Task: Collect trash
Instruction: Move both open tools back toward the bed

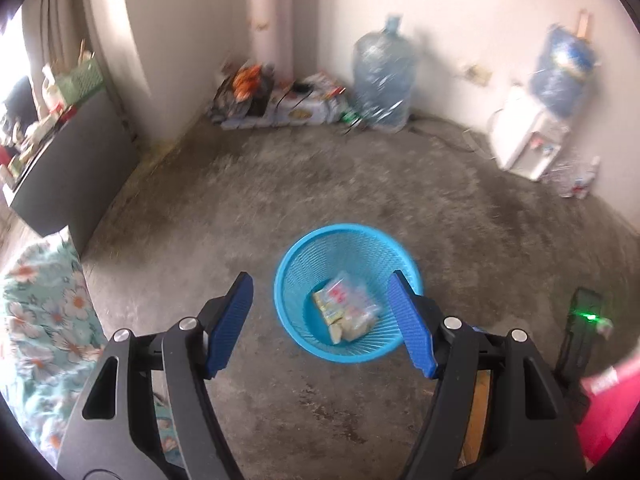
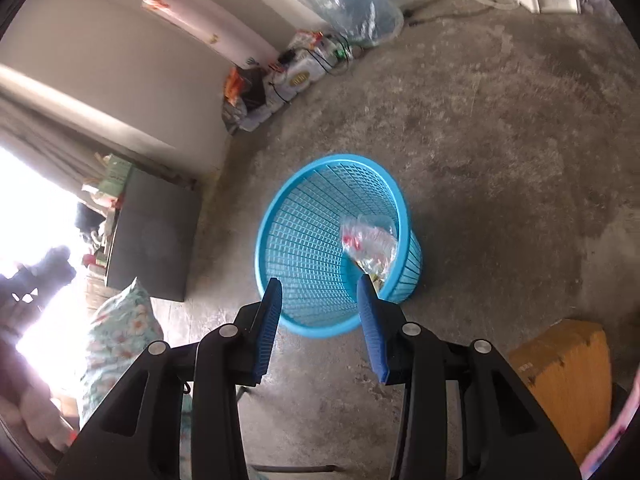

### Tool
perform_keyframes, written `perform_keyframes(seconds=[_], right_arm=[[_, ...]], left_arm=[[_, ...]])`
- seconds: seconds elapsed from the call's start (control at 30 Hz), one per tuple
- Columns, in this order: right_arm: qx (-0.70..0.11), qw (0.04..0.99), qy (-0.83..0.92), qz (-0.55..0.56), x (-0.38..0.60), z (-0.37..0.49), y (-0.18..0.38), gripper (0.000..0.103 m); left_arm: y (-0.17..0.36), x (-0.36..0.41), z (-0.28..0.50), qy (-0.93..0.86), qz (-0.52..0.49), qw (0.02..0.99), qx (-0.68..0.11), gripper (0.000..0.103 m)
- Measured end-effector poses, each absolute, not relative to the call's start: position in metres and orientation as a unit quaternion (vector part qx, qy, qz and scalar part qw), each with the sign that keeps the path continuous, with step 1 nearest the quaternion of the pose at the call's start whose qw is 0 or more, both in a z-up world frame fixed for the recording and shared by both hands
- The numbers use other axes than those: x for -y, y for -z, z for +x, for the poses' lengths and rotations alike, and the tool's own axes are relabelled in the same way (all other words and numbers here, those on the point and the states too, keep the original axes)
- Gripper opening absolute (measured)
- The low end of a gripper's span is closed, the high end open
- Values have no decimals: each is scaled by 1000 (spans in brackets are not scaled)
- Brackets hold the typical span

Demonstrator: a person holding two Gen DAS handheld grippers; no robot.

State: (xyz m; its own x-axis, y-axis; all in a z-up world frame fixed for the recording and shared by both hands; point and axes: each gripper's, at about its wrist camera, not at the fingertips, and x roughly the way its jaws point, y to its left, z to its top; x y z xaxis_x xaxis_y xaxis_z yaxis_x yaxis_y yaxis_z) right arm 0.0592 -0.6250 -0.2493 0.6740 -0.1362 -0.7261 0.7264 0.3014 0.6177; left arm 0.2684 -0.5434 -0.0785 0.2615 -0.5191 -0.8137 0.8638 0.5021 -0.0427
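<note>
Basket point(image 1: 348, 292) of blue plastic mesh stands upright on the concrete floor point(image 1: 280, 200), mouth up; clear plastic wrapper point(image 1: 346, 308) lies crumpled at its bottom, long axis slanting across the base; left tool point(image 1: 320, 324) is wide open above the basket, nothing between its pads; right tool point(image 2: 320, 328) is partly open over the near rim, gripping nothing; floral pillow point(image 1: 44, 312) sits at left.

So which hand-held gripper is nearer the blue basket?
Right. The right hand-held gripper hangs open right at the blue basket's near rim; the left hand-held gripper, also open, sits higher and farther back.
</note>
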Motion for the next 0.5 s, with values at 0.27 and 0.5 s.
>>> perform_keyframes(seconds=[0.27, 0.5], right_arm=[[-246, 848, 273, 382, 538, 45, 134, 63], [-200, 909, 251, 265, 467, 33, 47, 93]], left_arm=[[-30, 421, 208, 519, 191, 767, -323, 78], [-96, 286, 175, 516, 119, 796, -293, 80]])
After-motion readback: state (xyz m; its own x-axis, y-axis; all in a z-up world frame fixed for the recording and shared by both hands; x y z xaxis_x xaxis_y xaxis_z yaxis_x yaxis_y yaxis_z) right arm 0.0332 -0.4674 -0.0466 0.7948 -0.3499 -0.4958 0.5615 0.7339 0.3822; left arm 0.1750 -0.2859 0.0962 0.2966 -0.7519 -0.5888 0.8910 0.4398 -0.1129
